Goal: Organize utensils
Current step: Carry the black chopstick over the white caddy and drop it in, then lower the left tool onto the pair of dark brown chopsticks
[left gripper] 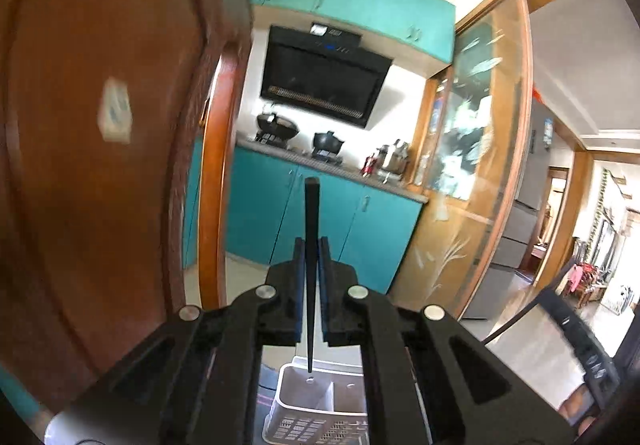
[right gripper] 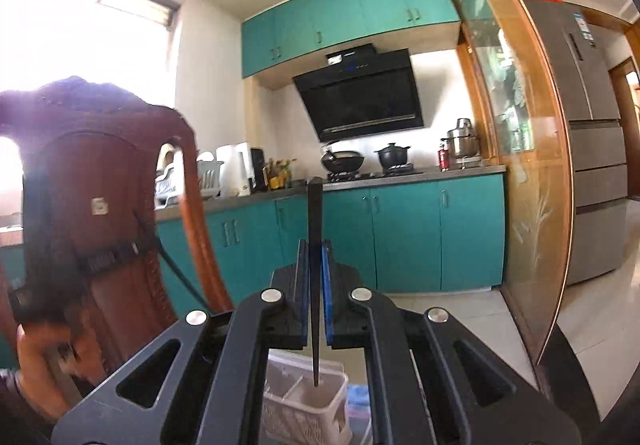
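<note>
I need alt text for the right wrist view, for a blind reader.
The right hand-held gripper is shut on a black chopstick, thin tip over a white utensil holder. Behind are teal kitchen cabinets and a wooden chair at left.

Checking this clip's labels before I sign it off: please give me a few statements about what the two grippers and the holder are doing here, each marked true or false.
1. The left gripper is shut on a black chopstick. True.
2. The right gripper is empty. False: its fingers clamp a second black chopstick.
3. Both chopsticks stand roughly upright, thin tip pointing down. True.
4. A white utensil holder shows below the left gripper. True.
5. The left chopstick already rests inside the holder. False: its tip hangs above the holder, apart from it.
6. The kitchen cabinets behind are red. False: they are teal.
</note>
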